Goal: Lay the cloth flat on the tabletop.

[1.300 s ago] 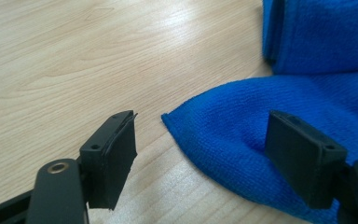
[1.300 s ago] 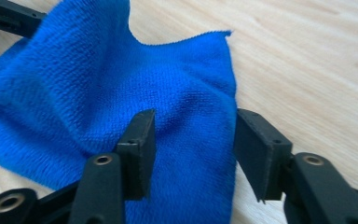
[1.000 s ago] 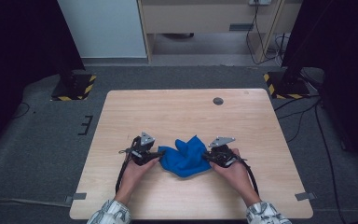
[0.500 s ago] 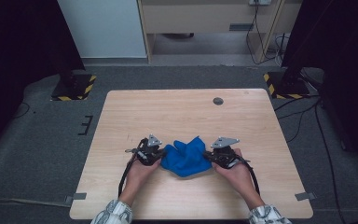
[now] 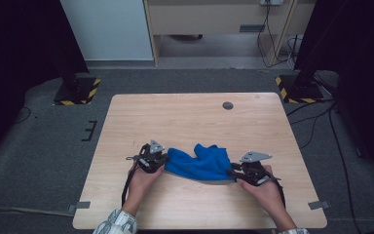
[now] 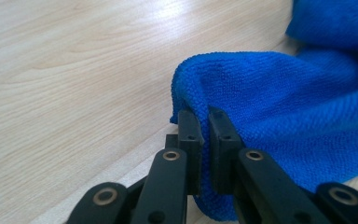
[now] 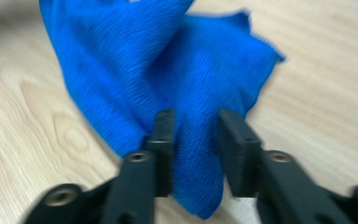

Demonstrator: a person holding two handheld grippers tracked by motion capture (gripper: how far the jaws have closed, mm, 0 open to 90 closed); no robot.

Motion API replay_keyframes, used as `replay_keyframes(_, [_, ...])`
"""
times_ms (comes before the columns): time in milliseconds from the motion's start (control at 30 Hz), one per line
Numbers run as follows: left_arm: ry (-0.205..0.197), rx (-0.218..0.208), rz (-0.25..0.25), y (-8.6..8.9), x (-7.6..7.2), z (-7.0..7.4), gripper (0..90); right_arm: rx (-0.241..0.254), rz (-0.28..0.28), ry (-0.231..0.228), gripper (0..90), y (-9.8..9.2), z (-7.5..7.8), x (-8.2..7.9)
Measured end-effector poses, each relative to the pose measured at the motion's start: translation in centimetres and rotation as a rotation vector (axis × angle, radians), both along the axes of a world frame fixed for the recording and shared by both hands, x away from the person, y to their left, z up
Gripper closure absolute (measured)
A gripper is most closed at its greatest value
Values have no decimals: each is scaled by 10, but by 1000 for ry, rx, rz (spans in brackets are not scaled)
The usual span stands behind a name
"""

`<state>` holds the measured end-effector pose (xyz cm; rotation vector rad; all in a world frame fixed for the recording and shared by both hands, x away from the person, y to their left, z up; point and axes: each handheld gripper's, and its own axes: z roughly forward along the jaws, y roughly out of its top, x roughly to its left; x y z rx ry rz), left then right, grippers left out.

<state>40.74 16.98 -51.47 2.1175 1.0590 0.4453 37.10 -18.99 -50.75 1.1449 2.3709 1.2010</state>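
1. Lying on the near half of the table [image 5: 185,114], the one blue cloth [image 5: 199,163] runs crosswise between the two grippers, its long axis left to right.
2. The left gripper [image 5: 161,161] is clenched on the cloth's left end; in the left gripper view [image 6: 200,135] a fold is pinched between jaws that nearly meet.
3. The right gripper [image 5: 233,173] sits at the cloth's right end. Its jaws have just been opening; in the right gripper view [image 7: 196,140] cloth hangs between them, and the pads seem to stand off it, so I read it as released.
4. Both hands are equally near, one at each end; the next move likely turns on the right jaws retaking that end.
5. Count: one cloth, two grippers, one table.
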Motion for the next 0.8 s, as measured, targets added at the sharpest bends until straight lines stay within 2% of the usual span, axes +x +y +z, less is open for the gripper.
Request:
replay_keyframes(33, [0, 0, 1, 1, 0, 0, 848, 0, 0, 0, 583, 0, 0, 0])
replay_keyframes(67, [3, 5, -1, 1, -1, -1, 846, 13, -9, -15, 512, 0, 8, 4])
replay_keyframes(100, [3, 5, -1, 1, -1, -1, 844, 13, -9, -15, 512, 0, 8, 4])
replay_keyframes(133, [-6, 7, -5, 1, -2, 0, 844, 16, -17, -29, 485, 2, 16, 9])
replay_keyframes(300, [-30, -2, -14, -1, -5, 4, 843, 31, -18, -42, 481, 15, 30, 21])
replay_keyframes(433, [-45, -15, -18, -2, -6, 6, 845, 0, 18, -46, 484, 49, 38, 41])
replay_keyframes(567, [-59, -28, -20, -2, -6, 9, 846, -27, 40, -32, 487, 79, 34, 56])
replay_keyframes(600, [-63, -30, -20, -1, -6, 9, 846, -36, 43, -24, 522, 85, 32, 60])
replay_keyframes(667, [-63, -34, -20, 0, -6, 10, 846, -74, 61, -7, 674, 94, 27, 65])
replay_keyframes(700, [-63, -34, -20, 0, -6, 10, 847, -74, 61, -7, 674, 94, 27, 65])
replay_keyframes(733, [-73, -43, -13, 1, -6, 11, 848, -96, 69, 1, 838, 97, 24, 68])
replay_keyframes(767, [-73, -43, -13, 1, -6, 11, 848, -96, 69, 1, 838, 97, 24, 68])
replay_keyframes(800, [-90, -54, -2, 4, -7, 14, 849, -90, 68, -1, 881, 95, 28, 68])
